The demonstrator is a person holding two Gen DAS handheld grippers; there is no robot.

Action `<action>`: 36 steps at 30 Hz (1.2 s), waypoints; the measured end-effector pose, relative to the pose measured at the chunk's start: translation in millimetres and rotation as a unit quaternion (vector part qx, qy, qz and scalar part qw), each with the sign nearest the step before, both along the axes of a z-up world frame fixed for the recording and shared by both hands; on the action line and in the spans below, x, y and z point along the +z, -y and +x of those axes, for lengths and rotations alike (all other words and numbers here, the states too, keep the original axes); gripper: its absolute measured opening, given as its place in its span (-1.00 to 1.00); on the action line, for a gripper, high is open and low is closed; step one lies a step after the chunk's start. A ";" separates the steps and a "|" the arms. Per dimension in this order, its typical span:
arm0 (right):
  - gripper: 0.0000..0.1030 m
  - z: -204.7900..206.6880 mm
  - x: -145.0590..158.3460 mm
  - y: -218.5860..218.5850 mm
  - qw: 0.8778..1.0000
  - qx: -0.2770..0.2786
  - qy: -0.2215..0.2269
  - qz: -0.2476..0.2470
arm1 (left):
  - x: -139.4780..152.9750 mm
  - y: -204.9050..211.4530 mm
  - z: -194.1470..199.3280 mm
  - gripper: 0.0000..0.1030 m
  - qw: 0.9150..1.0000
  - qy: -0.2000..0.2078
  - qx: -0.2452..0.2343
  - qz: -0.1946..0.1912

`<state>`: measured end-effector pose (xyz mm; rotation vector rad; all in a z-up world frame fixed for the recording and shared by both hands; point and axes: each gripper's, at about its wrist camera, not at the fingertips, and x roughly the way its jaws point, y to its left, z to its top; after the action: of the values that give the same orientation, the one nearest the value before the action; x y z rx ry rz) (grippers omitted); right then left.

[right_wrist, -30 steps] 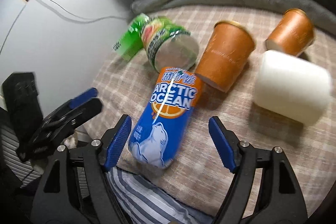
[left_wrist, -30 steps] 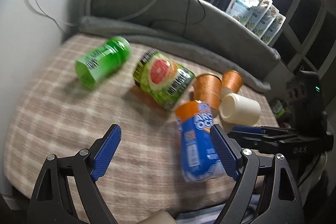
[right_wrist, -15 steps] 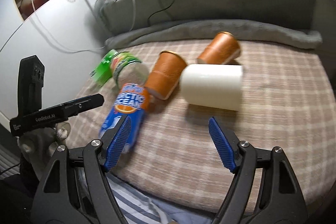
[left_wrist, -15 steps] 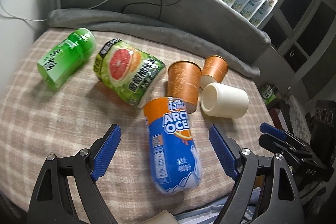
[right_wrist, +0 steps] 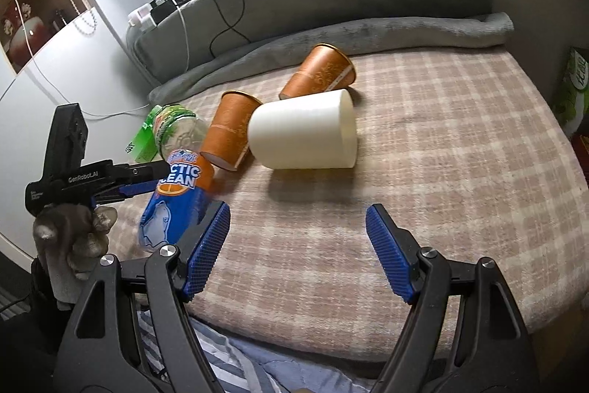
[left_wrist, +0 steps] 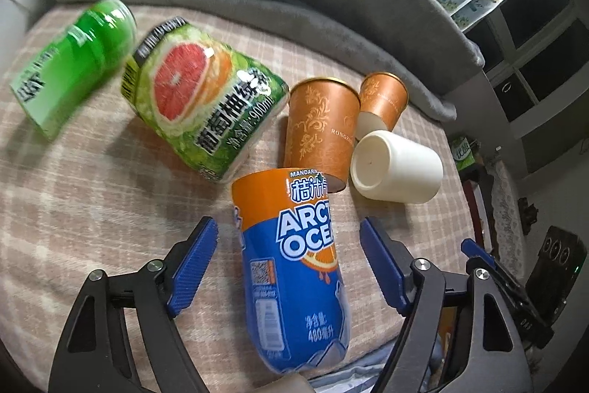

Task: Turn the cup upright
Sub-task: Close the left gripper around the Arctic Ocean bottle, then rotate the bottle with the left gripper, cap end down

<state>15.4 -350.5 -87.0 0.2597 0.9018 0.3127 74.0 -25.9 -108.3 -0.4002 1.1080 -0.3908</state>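
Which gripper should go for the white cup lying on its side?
Probably right: the right gripper is open, facing the white cup across bare blanket. The left gripper straddles the blue bottle.

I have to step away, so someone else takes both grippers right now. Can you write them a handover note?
Left hand-held gripper: open, its fingers either side of the lying blue bottle, not closed on it.
Right hand-held gripper: open, empty, over the blanket short of the white cup.
White cup and both orange cups lie on their sides, close together.
Done: nothing flipped.
Left: grasp a cup and stand it upright.
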 end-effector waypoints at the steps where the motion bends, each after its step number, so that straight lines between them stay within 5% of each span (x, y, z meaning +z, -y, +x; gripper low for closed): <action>1: 0.53 0.0 -0.6 0.6 1.000 -0.001 -0.001 0.001 | -2.2 1.4 2.2 0.50 1.000 -0.005 -0.002 -0.003; 20: 0.53 2.0 -3.4 3.7 1.000 -0.012 -0.002 0.004 | -20.6 21.6 21.2 0.23 0.999 -0.030 -0.024 0.010; 36: 0.53 1.7 0.4 0.3 1.000 -0.015 0.003 0.007 | 28.0 29.8 -14.6 0.21 0.992 0.103 -0.024 0.070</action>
<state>17.1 -350.8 -86.6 0.2836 0.8891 0.2924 59.4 -55.7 -80.3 -0.2042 0.9385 -0.3849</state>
